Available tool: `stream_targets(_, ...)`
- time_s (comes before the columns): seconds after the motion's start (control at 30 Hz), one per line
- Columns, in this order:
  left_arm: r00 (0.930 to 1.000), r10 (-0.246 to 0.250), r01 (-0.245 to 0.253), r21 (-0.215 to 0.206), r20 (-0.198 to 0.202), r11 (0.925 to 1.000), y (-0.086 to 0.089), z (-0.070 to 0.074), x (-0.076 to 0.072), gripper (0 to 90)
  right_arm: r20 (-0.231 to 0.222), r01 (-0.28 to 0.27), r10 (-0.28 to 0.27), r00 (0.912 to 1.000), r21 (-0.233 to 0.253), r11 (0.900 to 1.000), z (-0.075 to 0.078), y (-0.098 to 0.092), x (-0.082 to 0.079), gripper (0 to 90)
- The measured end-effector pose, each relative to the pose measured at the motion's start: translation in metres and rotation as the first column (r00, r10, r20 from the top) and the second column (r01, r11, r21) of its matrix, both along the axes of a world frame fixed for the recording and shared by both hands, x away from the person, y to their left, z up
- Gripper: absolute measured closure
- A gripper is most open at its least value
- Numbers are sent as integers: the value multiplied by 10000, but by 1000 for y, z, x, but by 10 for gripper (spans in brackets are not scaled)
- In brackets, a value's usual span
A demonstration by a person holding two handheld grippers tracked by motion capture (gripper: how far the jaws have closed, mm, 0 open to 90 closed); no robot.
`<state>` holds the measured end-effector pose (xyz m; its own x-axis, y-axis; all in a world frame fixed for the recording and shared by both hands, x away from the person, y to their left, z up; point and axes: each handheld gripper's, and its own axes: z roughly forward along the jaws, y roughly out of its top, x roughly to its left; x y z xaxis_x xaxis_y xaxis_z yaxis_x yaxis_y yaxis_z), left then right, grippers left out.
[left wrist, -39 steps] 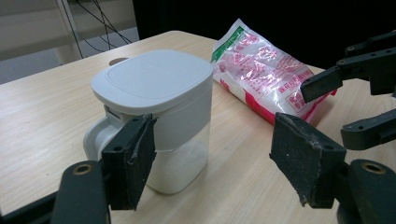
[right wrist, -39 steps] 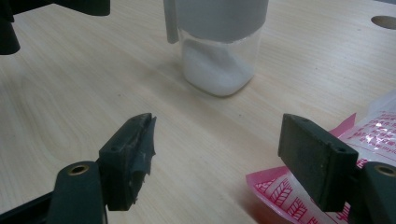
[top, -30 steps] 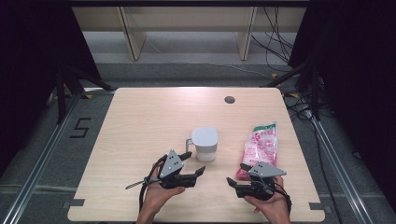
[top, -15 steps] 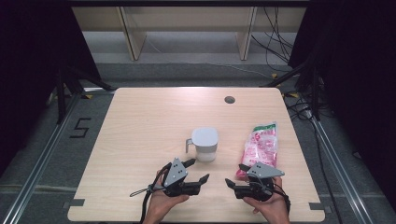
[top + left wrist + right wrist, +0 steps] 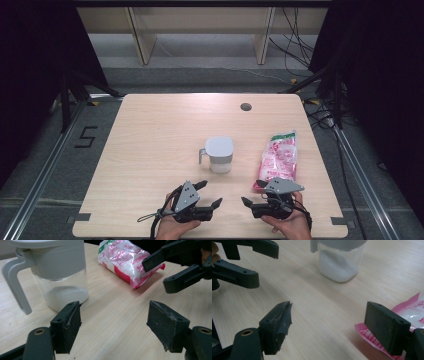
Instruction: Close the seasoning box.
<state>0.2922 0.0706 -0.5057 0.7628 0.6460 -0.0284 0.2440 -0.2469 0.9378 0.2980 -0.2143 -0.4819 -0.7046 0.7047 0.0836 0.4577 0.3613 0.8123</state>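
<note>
A clear jar [image 5: 219, 155] with a grey lid and handle, holding white powder, stands upright at the middle of the table; it also shows in the left gripper view [image 5: 57, 272] and the right gripper view [image 5: 339, 262]. To its right lies a pink and white bag [image 5: 280, 160] [image 5: 125, 262] [image 5: 412, 315]. My left gripper [image 5: 210, 193] [image 5: 115, 322] is open and empty, low over the wood in front of the jar. Facing it, my right gripper [image 5: 252, 192] [image 5: 329, 325] is open and empty, its right jaw beside the bag's near end.
The light wooden table [image 5: 150, 130] has a small dark round hole [image 5: 245, 106] near its far edge. Bare wood lies to the left of and behind the jar. Wooden shelf legs and cables stand on the floor beyond the table.
Both grippers have drawn back a little toward the table's near edge, the left one more. The jar and the bag have not moved.
</note>
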Motion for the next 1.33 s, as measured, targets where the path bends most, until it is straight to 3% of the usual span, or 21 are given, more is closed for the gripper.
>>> stream_targets(0.03,10000,-32,32,-24,-76,10000,0,-3,-3,260,241,-106,109,9997,-133,9999,-1,-3,0,209)
stream_targets(0.07,10000,-42,41,-46,-45,10000,0,-5,-4,260,210,-109,111,9997,-94,9999,0,-4,-1,208)
stream_targets(0.1,10000,-55,57,232,-80,9997,1,-5,-5,260,104,-84,85,9999,-60,9999,0,-4,-2,203)
stream_targets(0.13,9999,-105,106,92,-120,9999,-1,-6,-5,260,-76,56,-56,10000,47,10000,-1,-4,-5,199)
stream_targets(0.17,9998,-134,138,199,-170,9997,0,-7,-5,260,131,-138,139,9998,-123,9998,-2,-5,-4,196)
stream_targets(0.2,9997,-114,118,208,-194,9997,0,-7,-4,259,-113,20,-21,9999,-46,10000,-3,-4,-8,193)
stream_targets(0.27,9998,-37,41,208,-193,9998,1,-8,-4,258,-34,-27,27,10000,-104,9999,-5,-4,-10,187)
stream_targets(0.3,9998,-13,16,187,-186,9998,1,-8,-4,258,-31,-301,301,9995,-161,9994,-6,-4,-9,186)
stream_targets(0.33,9999,-17,22,272,-157,9996,2,-8,-4,258,-222,13,-17,9998,-181,9998,-6,-2,-14,186)
stream_targets(0.37,9998,-29,32,202,-172,9998,2,-8,-4,258,67,-176,178,9998,-335,9993,-7,-4,-13,186)
stream_targets(0.4,9998,-18,22,198,-180,9998,2,-8,-4,257,-198,-107,101,9998,-278,9996,-8,-3,-15,186)
stream_targets(0.47,9997,15,-11,142,-252,9999,2,-8,-4,257,-260,-156,147,9996,-363,9992,-8,-3,-16,186)
stream_targets(0.5,9998,13,-5,320,-223,9995,3,-8,-3,257,-286,-47,38,9996,-342,9994,-8,-2,-19,186)
stream_targets(0.57,9997,31,-24,298,-243,9996,3,-8,-3,256,53,-163,166,9998,-449,9989,-9,-4,-18,187)
stream_targets(0.63,9996,33,-29,136,-265,9999,2,-9,-3,256,-247,-191,183,9995,-331,9993,-8,-4,-21,186)
stream_targets(0.7,9996,70,-61,337,-277,9994,4,-8,-3,254,111,-302,309,9995,-547,9980,-8,-6,-19,186)
stream_targets(0.8,9996,36,-30,235,-276,9997,4,-9,-3,253,152,-244,251,9996,-430,9988,-9,-6,-19,187)
stream_targets(0.97,9995,59,-55,135,-308,9999,4,-9,-3,253,-268,-49,38,9996,-404,9992,-10,-4,-22,188)
stream_targets(1.1,9999,3,2,334,-139,9994,6,-8,-1,252,-328,-49,38,9995,-359,9993,-10,-4,-22,188)
stream_targets(1.3,9993,170,-163,212,-341,9996,9,-9,0,252,-324,-80,66,9995,-443,9990,-10,-4,-21,188)
stream_targets(1.33,9992,214,-204,285,-335,9994,10,-9,1,251,-115,-211,205,9997,-571,9981,-11,-5,-19,188)
